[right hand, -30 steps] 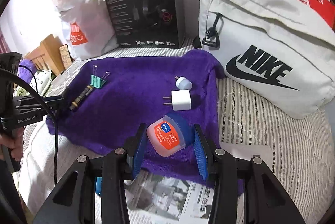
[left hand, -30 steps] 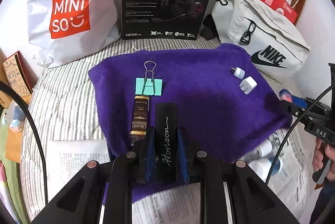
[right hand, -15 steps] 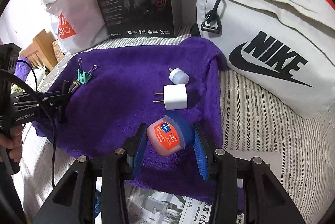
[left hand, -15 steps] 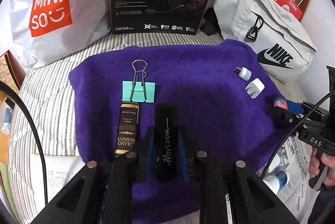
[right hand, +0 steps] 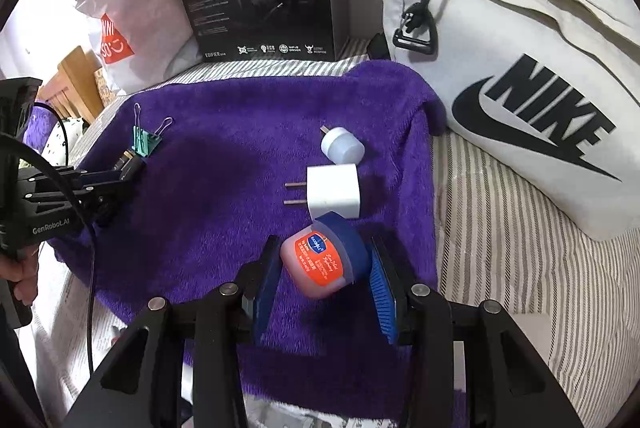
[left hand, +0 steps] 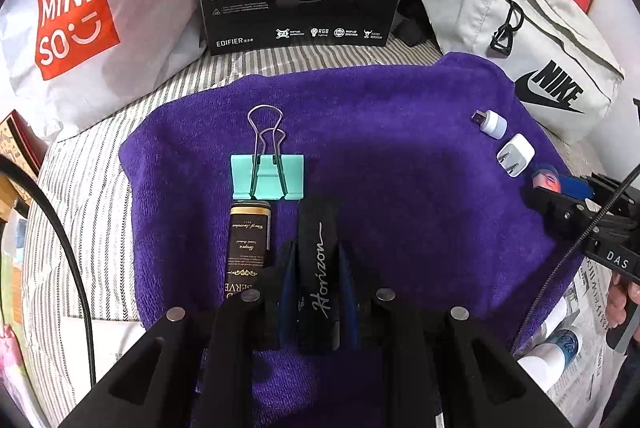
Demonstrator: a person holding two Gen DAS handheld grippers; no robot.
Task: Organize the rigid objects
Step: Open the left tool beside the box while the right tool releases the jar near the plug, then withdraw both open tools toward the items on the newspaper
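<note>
While the clip [left hand: 267, 175], bottle [left hand: 249, 240] and two plugs [right hand: 334, 191] already sit lined up on the purple towel [left hand: 400, 155], left gripper [left hand: 318, 268] is clamped on the black case [left hand: 319, 268] and right gripper [right hand: 326, 264] on the jar [right hand: 322, 260], both unplaced.

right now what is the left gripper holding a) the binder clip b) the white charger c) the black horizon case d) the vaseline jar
c: in the left wrist view the left gripper has its jaws shut on the black horizon case, while the binder clip lies free on the towel ahead of it.
</note>
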